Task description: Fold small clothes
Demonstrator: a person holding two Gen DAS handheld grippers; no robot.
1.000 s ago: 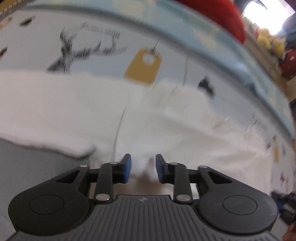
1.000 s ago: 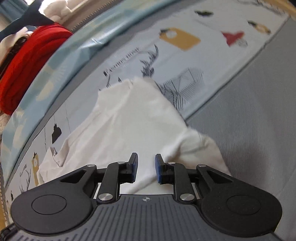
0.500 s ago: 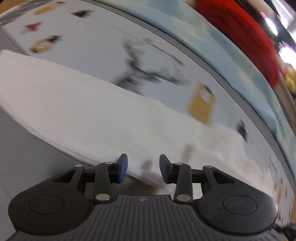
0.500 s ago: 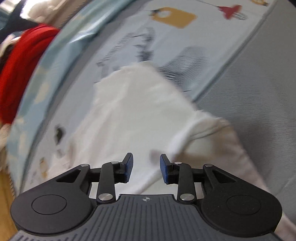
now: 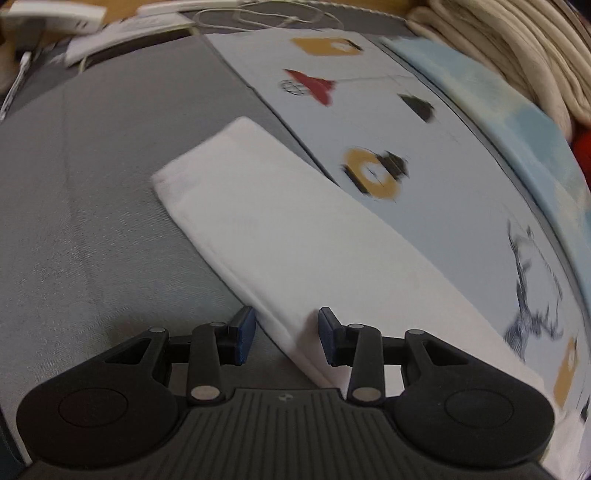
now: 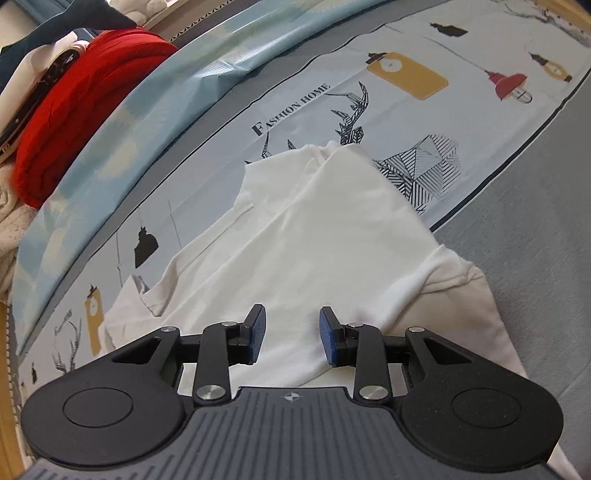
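Observation:
A white garment (image 5: 280, 236) lies folded into a long band across the grey surface and the printed cloth. My left gripper (image 5: 287, 338) is open, its blue pads on either side of the band's folded near edge. In the right wrist view the same white garment (image 6: 317, 236) shows its collar end with a sleeve folded over. My right gripper (image 6: 291, 334) is open just above the fabric, holding nothing.
A pale blue printed cloth (image 6: 406, 110) covers the far part of the grey surface (image 5: 92, 206). Red folded clothes (image 6: 81, 103) and other piles sit at the back. Cream fabric (image 5: 517, 55), white boxes and cables (image 5: 122, 26) lie along the far edge.
Both grippers have opened wider. The left gripper has swung along the garment toward its folded end. The right gripper has shifted slightly over the collar end.

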